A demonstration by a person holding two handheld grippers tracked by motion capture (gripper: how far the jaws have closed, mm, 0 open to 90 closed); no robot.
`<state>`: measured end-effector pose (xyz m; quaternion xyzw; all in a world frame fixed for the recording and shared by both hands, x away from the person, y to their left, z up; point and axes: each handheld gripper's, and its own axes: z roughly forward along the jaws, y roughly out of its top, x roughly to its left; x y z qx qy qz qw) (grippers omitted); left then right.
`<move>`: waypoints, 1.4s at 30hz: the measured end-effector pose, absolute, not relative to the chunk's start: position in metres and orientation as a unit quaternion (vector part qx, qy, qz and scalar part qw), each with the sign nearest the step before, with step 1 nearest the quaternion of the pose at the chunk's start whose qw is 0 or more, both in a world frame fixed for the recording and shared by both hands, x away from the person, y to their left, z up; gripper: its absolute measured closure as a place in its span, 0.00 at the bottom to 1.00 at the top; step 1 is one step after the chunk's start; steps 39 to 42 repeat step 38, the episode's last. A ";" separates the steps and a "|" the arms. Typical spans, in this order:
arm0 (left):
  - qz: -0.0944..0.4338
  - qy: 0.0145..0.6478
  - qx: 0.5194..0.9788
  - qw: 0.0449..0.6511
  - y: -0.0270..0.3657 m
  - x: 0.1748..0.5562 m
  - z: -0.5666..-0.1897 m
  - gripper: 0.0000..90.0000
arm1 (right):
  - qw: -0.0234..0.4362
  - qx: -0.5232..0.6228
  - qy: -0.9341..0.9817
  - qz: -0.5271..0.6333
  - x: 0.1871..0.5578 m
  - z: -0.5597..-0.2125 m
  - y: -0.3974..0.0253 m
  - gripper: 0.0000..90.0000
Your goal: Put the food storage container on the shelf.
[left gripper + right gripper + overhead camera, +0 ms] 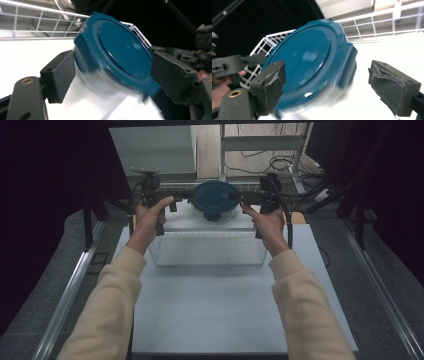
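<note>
a: left gripper (179,200) — where was it, and how were the jaws set?

b: it was raised at the far end of the table (220,320), over the white wire basket (207,249), pointing inward at the container (215,201). in the left gripper view the two pads stood apart, one on either side of the clear body just under the blue lid (117,53). the left pad sat against the wall; whether the right pad touched, i could not tell.

a: and the right gripper (246,197)?

b: it came in from the opposite side, level with the first. in the right gripper view the jaws were spread wide — the left pad lay in front of the lid's rim, the right pad stood well clear of it.

a: the container itself?

b: a round clear tub with a dark blue lid, held up between the two tools, above the basket's far edge. its lower part was blurred in both gripper views.

a: hands?

b: the left hand (149,217) and the right hand (269,226) each gripped a handle; cream sleeves ran in from the bottom.
</note>
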<state>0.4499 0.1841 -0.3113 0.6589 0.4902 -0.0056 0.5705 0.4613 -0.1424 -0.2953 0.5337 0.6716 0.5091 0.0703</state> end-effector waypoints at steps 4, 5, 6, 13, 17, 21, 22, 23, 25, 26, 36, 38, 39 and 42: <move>0.011 0.466 0.668 0.580 0.192 0.413 -0.309 0.20 | 0.083 0.478 0.699 0.526 0.429 -0.295 -0.157 0.15; 0.011 0.466 0.668 0.580 0.192 0.413 -0.309 0.20 | 0.083 0.478 0.699 0.526 0.429 -0.295 -0.157 0.15; 0.027 0.456 0.677 0.577 0.195 0.393 -0.311 0.20 | 0.103 0.451 0.719 0.519 0.409 -0.298 -0.162 0.15; 0.050 0.438 0.699 0.563 0.207 0.325 -0.353 0.19 | 0.155 0.366 0.757 0.519 0.334 -0.323 -0.180 0.15; 0.047 0.451 0.698 0.555 0.218 0.288 -0.394 0.19 | 0.144 0.358 0.763 0.519 0.305 -0.347 -0.193 0.16; 0.037 0.460 0.700 0.545 0.224 0.261 -0.430 0.20 | 0.139 0.363 0.771 0.504 0.276 -0.383 -0.210 0.16; 0.037 0.461 0.704 0.539 0.224 0.255 -0.437 0.20 | 0.139 0.363 0.771 0.504 0.276 -0.383 -0.210 0.16; 0.038 0.462 0.708 0.533 0.224 0.249 -0.444 0.20 | 0.139 0.365 0.778 0.492 0.266 -0.399 -0.216 0.16; 0.058 0.460 0.723 0.512 0.221 0.235 -0.459 0.20 | 0.136 0.370 0.784 0.480 0.259 -0.414 -0.221 0.16; 0.060 0.458 0.730 0.504 0.220 0.232 -0.463 0.20 | 0.132 0.374 0.786 0.473 0.256 -0.423 -0.222 0.16; 0.071 0.458 0.735 0.494 0.215 0.226 -0.466 0.20 | 0.132 0.378 0.794 0.458 0.247 -0.450 -0.227 0.16; 0.072 0.461 0.734 0.493 0.215 0.226 -0.466 0.19 | 0.137 0.376 0.794 0.458 0.247 -0.450 -0.227 0.16; 0.072 0.461 0.734 0.493 0.215 0.226 -0.466 0.19 | 0.137 0.376 0.794 0.458 0.247 -0.450 -0.227 0.16; 0.072 0.461 0.734 0.493 0.215 0.226 -0.466 0.19 | 0.137 0.376 0.794 0.458 0.247 -0.450 -0.227 0.16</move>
